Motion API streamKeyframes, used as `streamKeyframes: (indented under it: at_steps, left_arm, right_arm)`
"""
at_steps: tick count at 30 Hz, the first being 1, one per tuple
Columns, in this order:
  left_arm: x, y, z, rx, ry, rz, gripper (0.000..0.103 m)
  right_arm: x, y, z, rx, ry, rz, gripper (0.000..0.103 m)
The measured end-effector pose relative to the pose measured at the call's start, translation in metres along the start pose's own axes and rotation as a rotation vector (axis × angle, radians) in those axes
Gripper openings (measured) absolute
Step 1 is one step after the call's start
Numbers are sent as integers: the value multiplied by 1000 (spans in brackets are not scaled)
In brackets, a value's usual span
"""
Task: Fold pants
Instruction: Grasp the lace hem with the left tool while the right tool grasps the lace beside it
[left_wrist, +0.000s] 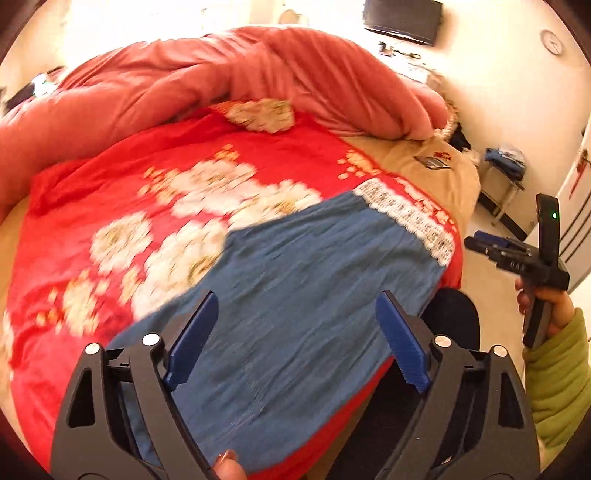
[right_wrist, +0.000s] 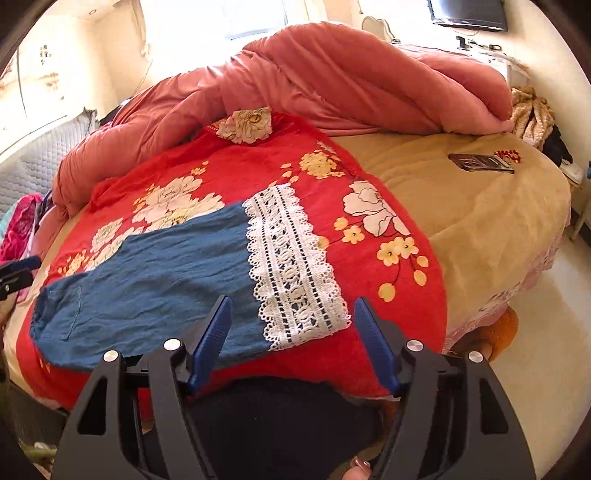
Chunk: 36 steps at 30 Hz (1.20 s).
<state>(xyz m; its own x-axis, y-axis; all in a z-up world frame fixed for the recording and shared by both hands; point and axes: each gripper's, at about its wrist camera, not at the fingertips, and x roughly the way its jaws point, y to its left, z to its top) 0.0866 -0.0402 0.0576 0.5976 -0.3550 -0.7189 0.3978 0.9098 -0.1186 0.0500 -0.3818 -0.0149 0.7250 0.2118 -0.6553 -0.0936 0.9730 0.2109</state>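
Blue pants (left_wrist: 303, 280) with a white lace hem (left_wrist: 410, 218) lie flat on a red floral sheet (left_wrist: 155, 192) on the bed. In the right wrist view the pants (right_wrist: 147, 280) lie across the near edge, lace hem (right_wrist: 291, 266) to the right, a pocket at the left end. My left gripper (left_wrist: 297, 328) is open and empty above the waist end. My right gripper (right_wrist: 293, 332) is open and empty above the lace hem. The right gripper also shows in the left wrist view (left_wrist: 532, 258), held off the bed's right side.
A bunched pink duvet (right_wrist: 332, 81) fills the far side of the bed. A tan blanket (right_wrist: 480, 206) covers the right part, with a dark booklet (right_wrist: 480, 162) on it. A stool with clothes (left_wrist: 506, 162) stands by the wall. A TV (right_wrist: 469, 14) hangs beyond.
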Motion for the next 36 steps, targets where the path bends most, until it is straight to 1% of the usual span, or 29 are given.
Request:
streamKeyframes:
  at_steps: [2,5,9,11,13,19,22,26,30,34,35,36]
  left_arm:
    - [11,-13,15,41,-6,-14,85]
    - [27,-28,35,73,-5,-39,88]
    - [63,-43,62,103,29,-73,89]
    - [87,-47,77,111,56,-69,89]
    - [106,-50,87,113,77,-64,89]
    - [161,-63,116,150,124,-103,89]
    - [185,-69,126,165,163,-150,84]
    - [220,-74,135,166,215,-206,68]
    - [248,-75,141,165,250,-247,64]
    - [274,-67,145,129,281,-291,64]
    - [279,-66,144,121,292,-314,64]
    - [282,-65,144,117,299,-329,64]
  right_arm:
    - [0,-3,0,14,-11,6,67]
    - [-1,-7,0,26,-21,11,67]
    - [0,-14,-1,45,-26,18,67]
    - [1,-17,-2,57,-25,24,67]
    - [3,-19,-3,60,-25,31,67]
    - [14,-24,-6,67,-5,44,67]
    - [24,-27,-7,73,8,55,67]
    - [39,-30,-7,79,29,56,67]
    - [54,-32,-6,91,41,66,67]
    - [68,-34,-5,117,66,95,68]
    - [70,-34,-5,123,68,107,66]
    - [72,-33,-5,124,70,122,55]
